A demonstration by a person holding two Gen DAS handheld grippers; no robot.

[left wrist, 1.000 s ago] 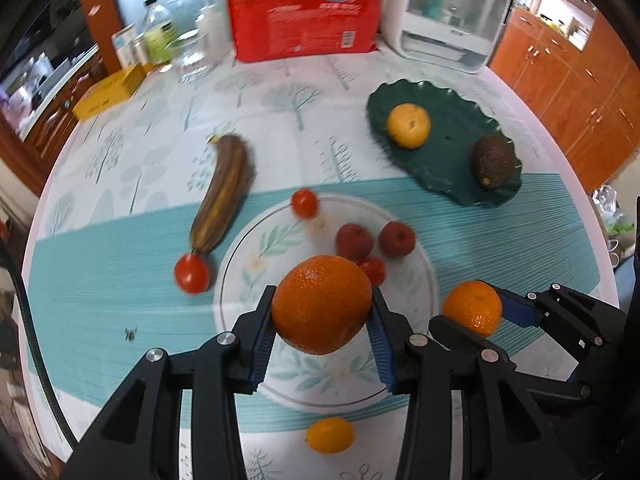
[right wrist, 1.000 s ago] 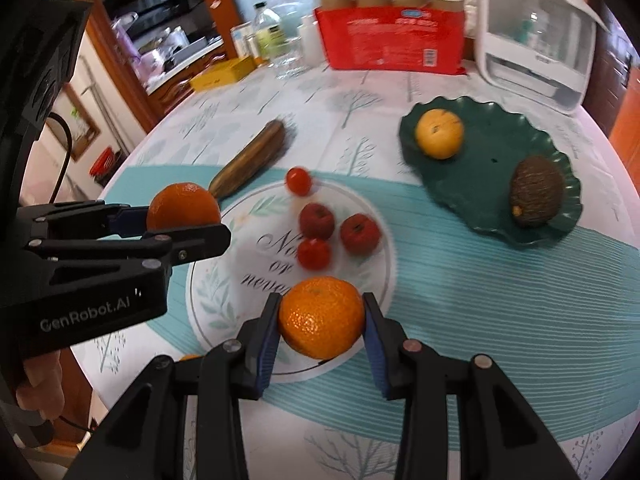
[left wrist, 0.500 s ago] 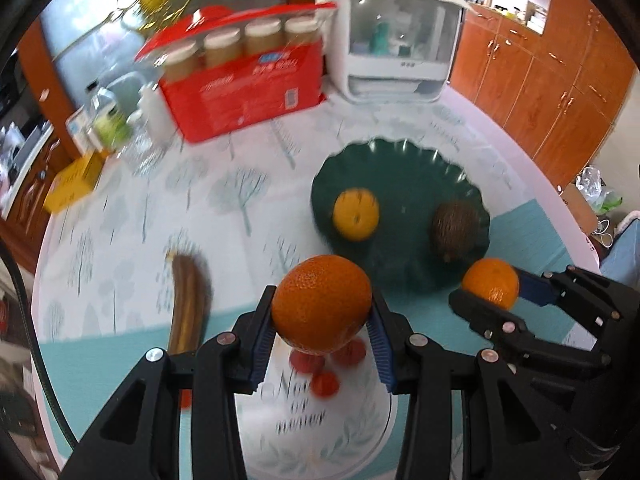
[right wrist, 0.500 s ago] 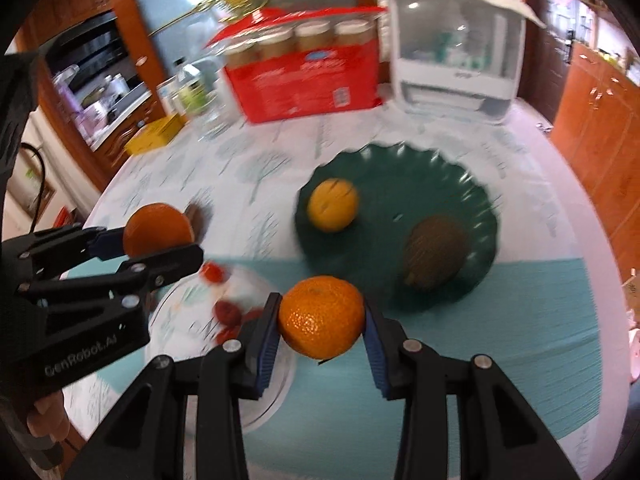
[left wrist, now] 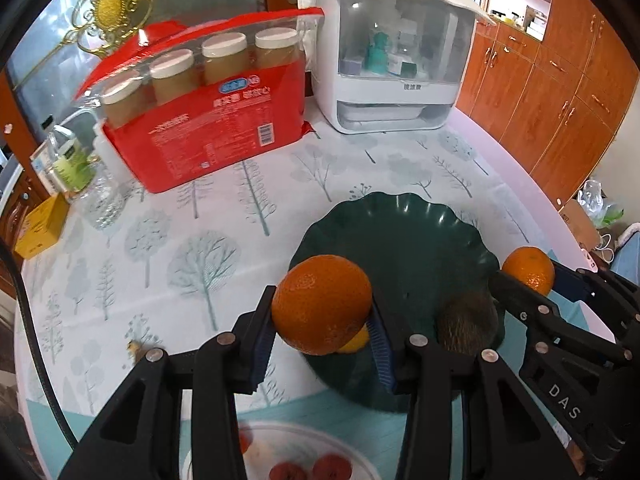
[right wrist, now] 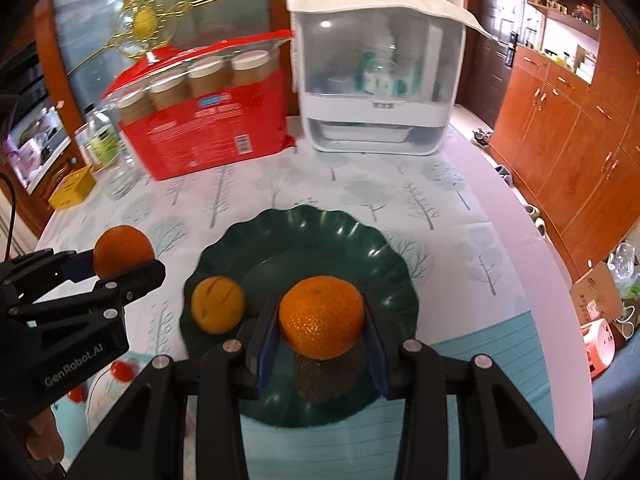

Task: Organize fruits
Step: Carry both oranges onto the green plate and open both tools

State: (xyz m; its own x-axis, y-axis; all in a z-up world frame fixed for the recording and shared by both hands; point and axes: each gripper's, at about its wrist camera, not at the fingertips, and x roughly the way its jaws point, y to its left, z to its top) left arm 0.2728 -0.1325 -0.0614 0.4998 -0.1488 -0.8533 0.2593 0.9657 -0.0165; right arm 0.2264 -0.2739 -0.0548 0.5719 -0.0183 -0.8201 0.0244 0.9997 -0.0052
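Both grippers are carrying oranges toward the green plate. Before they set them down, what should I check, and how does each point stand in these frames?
1. Left gripper clamped on its orange: ok.
2. Right gripper clamped on its orange: ok.
3. Free space on the green plate: ok, its far half is bare.
4. Drop spot clear of the yellow fruit and brown fruit: not ok, each lies partly under a held orange.
5. Grippers apart from each other: ok.
6. Height above the plate: cannot tell.
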